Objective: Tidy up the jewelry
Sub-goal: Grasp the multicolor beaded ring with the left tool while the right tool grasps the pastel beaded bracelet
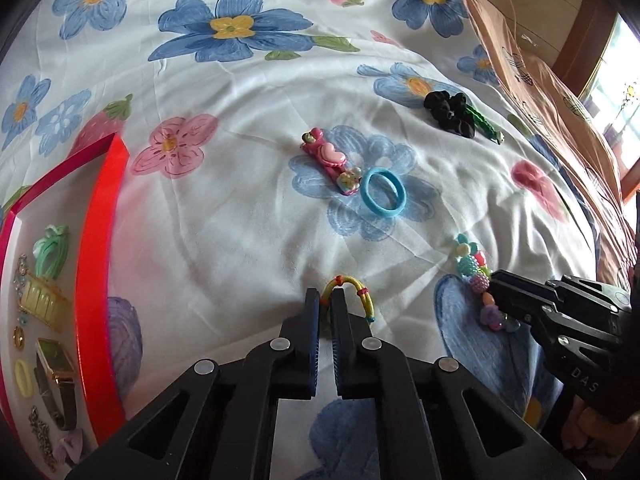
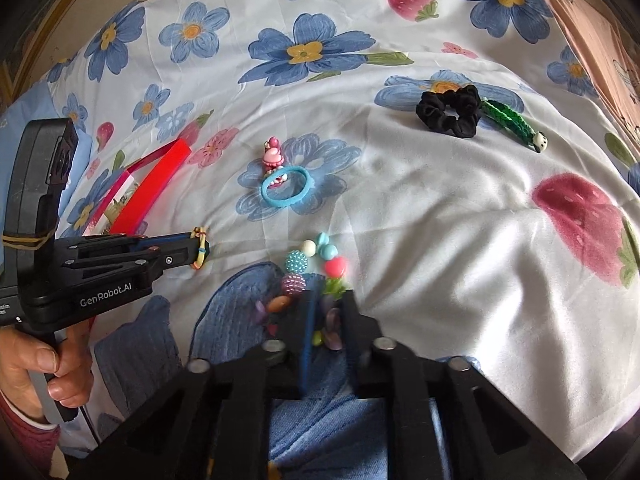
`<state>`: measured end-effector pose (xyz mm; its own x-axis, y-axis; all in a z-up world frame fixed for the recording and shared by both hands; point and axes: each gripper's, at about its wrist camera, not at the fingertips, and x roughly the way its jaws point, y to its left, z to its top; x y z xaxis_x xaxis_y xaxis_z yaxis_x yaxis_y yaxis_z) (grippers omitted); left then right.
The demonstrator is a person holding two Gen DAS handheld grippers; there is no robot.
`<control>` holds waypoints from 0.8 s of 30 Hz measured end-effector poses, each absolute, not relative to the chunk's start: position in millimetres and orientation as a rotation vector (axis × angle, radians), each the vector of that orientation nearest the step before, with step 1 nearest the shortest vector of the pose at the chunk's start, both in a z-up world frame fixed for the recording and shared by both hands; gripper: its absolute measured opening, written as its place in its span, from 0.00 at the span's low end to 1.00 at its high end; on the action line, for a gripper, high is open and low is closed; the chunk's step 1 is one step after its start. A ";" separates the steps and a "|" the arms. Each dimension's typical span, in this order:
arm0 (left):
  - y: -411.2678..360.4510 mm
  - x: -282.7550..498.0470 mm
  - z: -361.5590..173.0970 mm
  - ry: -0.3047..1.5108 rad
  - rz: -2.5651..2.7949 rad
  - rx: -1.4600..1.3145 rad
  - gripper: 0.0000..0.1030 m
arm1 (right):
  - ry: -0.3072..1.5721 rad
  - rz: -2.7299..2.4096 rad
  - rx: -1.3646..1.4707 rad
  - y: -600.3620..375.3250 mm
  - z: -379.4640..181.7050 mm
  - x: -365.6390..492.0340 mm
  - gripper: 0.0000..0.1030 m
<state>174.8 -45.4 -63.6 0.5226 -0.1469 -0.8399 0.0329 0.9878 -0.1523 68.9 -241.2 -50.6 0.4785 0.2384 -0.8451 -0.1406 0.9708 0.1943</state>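
Observation:
My left gripper (image 1: pixel 326 298) is shut on a yellow multicoloured hair tie (image 1: pixel 356 294), low over the flowered bedsheet; it also shows in the right wrist view (image 2: pixel 200 252). My right gripper (image 2: pixel 330 300) is shut on a colourful beaded bracelet (image 2: pixel 310 266), which trails over the sheet (image 1: pixel 474 268). A pink heart hair clip (image 1: pixel 330 160) and a blue ring hair tie (image 1: pixel 383 194) lie together mid-sheet. A black scrunchie (image 1: pixel 450 114) and a green clip (image 1: pixel 486 124) lie further back right.
A red-rimmed tray (image 1: pixel 98 264) at the left holds a green tie, a watch, chains and other small pieces. A pink quilt (image 1: pixel 540 92) borders the sheet on the right. The person's hand (image 2: pixel 52 356) holds the left gripper's handle.

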 end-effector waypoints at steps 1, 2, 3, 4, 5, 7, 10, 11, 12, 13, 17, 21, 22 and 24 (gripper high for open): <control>-44.7 172.9 -62.4 1.012 -0.111 -0.129 0.04 | 1.046 0.235 0.101 -240.5 -50.7 69.1 0.08; -43.8 169.8 -60.6 1.008 -0.115 -0.137 0.04 | 1.043 0.237 0.098 -239.9 -50.1 68.8 0.07; -42.3 166.8 -58.5 1.001 -0.117 -0.147 0.03 | 1.041 0.242 0.104 -240.2 -49.1 68.4 0.07; -39.7 162.2 -55.2 0.994 -0.116 -0.153 0.03 | 1.039 0.247 0.115 -240.6 -48.3 68.3 0.07; -37.9 158.8 -52.3 0.986 -0.115 -0.159 0.03 | 1.036 0.253 0.128 -241.4 -47.0 67.9 0.07; -32.3 150.0 -45.1 0.968 -0.111 -0.172 0.03 | 1.027 0.259 0.133 -240.4 -43.4 67.2 0.07; -22.8 136.8 -34.4 0.942 -0.100 -0.192 0.03 | 1.012 0.277 0.146 -237.0 -36.4 66.5 0.07; -19.4 132.0 -31.1 0.933 -0.096 -0.198 0.03 | 1.005 0.283 0.149 -235.1 -33.3 66.1 0.07; -16.7 127.8 -28.1 0.927 -0.091 -0.201 0.03 | 0.997 0.289 0.150 -233.0 -30.0 65.6 0.07; -14.1 123.2 -25.6 0.921 -0.087 -0.203 0.03 | 0.991 0.295 0.149 -230.6 -27.3 65.4 0.07; -1.7 104.6 -16.5 0.898 -0.065 -0.225 0.03 | 0.964 0.327 0.140 -217.9 -15.0 65.3 0.07; 12.5 86.0 -9.4 0.880 -0.035 -0.246 0.03 | 0.943 0.357 0.129 -205.4 -4.3 65.7 0.07; 16.5 81.4 -7.7 0.876 -0.026 -0.251 0.03 | 0.937 0.366 0.125 -201.6 -1.6 65.9 0.07; 24.1 72.9 -4.3 0.868 -0.011 -0.260 0.03 | 0.927 0.385 0.119 -193.8 3.5 66.5 0.07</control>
<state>72.9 24.1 -4.3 0.6486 -0.1145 -0.7524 -0.0959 0.9684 -0.2300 66.5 -193.8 3.5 0.5375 0.3734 -0.7561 -0.2726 0.9254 0.2632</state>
